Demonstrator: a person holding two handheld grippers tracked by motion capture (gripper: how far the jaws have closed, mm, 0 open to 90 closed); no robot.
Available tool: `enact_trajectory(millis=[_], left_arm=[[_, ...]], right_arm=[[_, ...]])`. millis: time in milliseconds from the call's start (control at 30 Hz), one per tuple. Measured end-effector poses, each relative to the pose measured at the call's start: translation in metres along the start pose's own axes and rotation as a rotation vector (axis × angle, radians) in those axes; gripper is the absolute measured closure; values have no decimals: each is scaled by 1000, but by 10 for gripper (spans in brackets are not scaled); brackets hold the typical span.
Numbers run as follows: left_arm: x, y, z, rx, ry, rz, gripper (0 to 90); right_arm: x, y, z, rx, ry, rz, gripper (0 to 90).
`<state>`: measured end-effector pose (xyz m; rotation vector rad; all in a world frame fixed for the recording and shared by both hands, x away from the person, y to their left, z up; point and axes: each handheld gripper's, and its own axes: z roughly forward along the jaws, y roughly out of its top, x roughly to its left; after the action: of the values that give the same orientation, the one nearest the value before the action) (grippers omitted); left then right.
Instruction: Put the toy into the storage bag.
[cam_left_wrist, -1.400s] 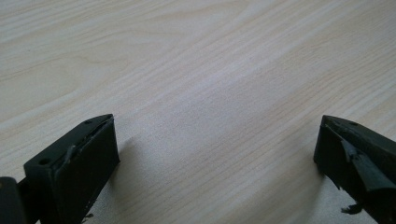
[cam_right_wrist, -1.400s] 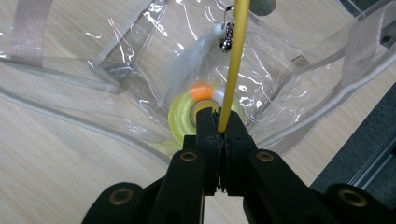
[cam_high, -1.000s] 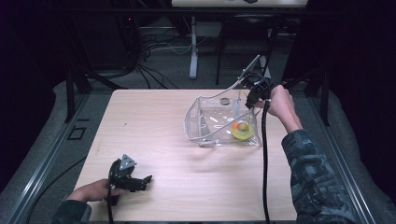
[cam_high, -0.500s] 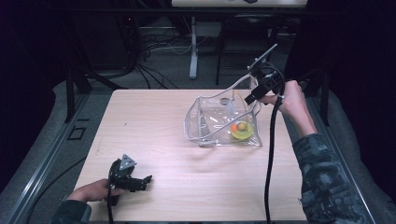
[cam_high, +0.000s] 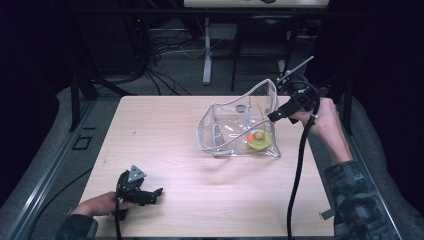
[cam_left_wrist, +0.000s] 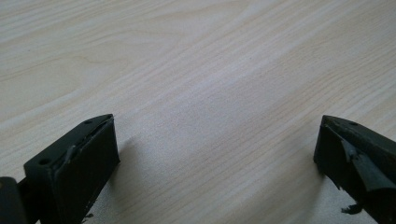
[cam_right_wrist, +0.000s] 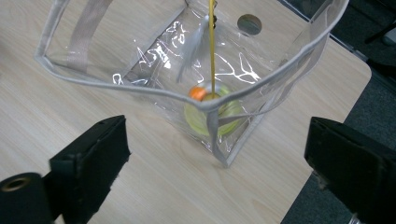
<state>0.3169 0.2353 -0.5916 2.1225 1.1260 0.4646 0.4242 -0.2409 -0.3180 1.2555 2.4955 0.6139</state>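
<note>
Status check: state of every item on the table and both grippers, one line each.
clear plastic bag: standing on the table, mouth open, untouched.
yellow round item: inside the bag, at its bottom.
small orange piece: inside the bag, on the yellow item.
right gripper: open, empty, at the bag's right edge.
left gripper: open, empty, low over bare table.

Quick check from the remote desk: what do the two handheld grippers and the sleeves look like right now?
Both are black: the left gripper carries a grey three-cornered plate on top; the right gripper trails a thick black cable in a loop. In the gripper views the jaws are blocky, matte black and scuffed. Both sleeves are dark camouflage-patterned fabric.
</note>
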Motion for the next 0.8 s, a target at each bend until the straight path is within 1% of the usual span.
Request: enact_trajectory(millis=[133, 267, 367, 400, 467, 500, 567, 600, 633, 667, 733, 767, 800], left_arm=[[0, 0, 0, 1, 1, 4, 0], [0, 0, 0, -4, 5, 3, 0], [0, 0, 0, -3, 5, 4, 0], [0, 0, 0, -4, 5, 3, 0], [0, 0, 0, -3, 5, 3, 0], [0, 0, 0, -3, 5, 4, 0], [0, 0, 0, -3, 5, 3, 0], [0, 0, 0, -3, 5, 4, 0], [0, 0, 0, -4, 5, 3, 0], [0, 0, 0, -4, 6, 2, 0], [0, 0, 0, -4, 6, 1, 0], [0, 0, 0, -4, 6, 1, 0], [0, 0, 0, -4, 6, 1, 0]], right_arm=[[2, -11, 2, 2, -4, -3, 27], [3, -24, 4, 9, -3, -3, 21], [2, -34, 10, 15, 3, 3, 19], [1, -41, 15, 25, 6, 9, 18], [1, -44, 17, 28, 6, 10, 18], [-1, -51, 24, 40, 18, 22, 19], [-1, -56, 31, 41, 23, 34, 19], [-1, -56, 31, 41, 23, 34, 19], [-2, -59, 34, 43, 29, 36, 19], [-3, -64, 42, 52, 37, 45, 19], [-3, -67, 45, 50, 46, 52, 20], [-3, -73, 52, 61, 48, 61, 21], [-3, -73, 52, 61, 48, 61, 21]])
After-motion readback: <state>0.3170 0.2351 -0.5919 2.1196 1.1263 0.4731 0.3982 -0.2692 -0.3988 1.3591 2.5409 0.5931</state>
